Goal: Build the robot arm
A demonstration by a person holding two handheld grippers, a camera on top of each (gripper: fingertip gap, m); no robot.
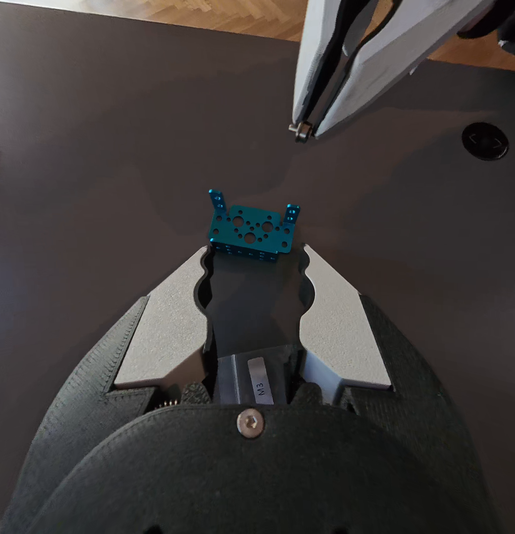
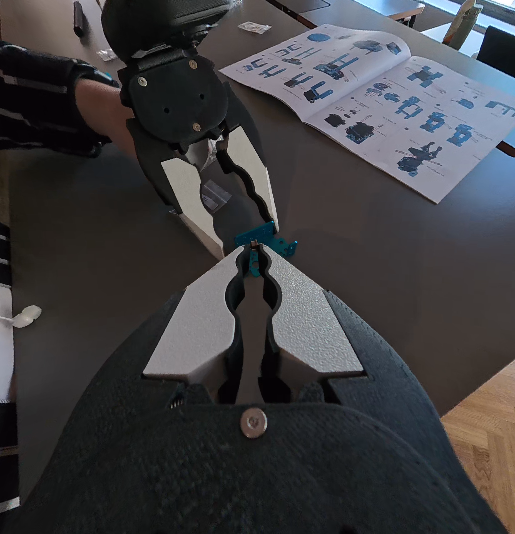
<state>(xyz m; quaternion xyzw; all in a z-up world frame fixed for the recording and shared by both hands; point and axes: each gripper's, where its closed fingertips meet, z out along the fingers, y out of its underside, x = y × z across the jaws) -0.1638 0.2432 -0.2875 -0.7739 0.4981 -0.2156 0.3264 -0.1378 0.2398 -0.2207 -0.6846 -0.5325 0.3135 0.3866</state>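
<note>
A blue metal bracket (image 1: 250, 231) with many holes and two upright tabs lies on the dark table (image 1: 106, 144). My left gripper (image 1: 256, 248) is open. Its fingertips stand on either side of the bracket's near edge, low over the table. My right gripper (image 2: 254, 249) is shut on a small metal fastener (image 2: 254, 245), pinched at the very tips. It hovers just above the bracket (image 2: 282, 245). In the left wrist view the right gripper (image 1: 305, 130) comes in from the upper right with the fastener (image 1: 301, 131) at its tips. The left gripper (image 2: 247, 242) faces it in the right wrist view.
An open instruction booklet (image 2: 394, 95) lies at the far right of the table. Small clear plastic bags (image 2: 254, 27) lie farther back, and one bag (image 2: 215, 196) lies under the left gripper. A round black grommet (image 1: 485, 141) sits in the tabletop. A sleeved hand (image 2: 48, 98) holds the left gripper. Wooden floor (image 2: 487, 433) shows past the table edge. My right fingertips sit around 7 cm from my left ones.
</note>
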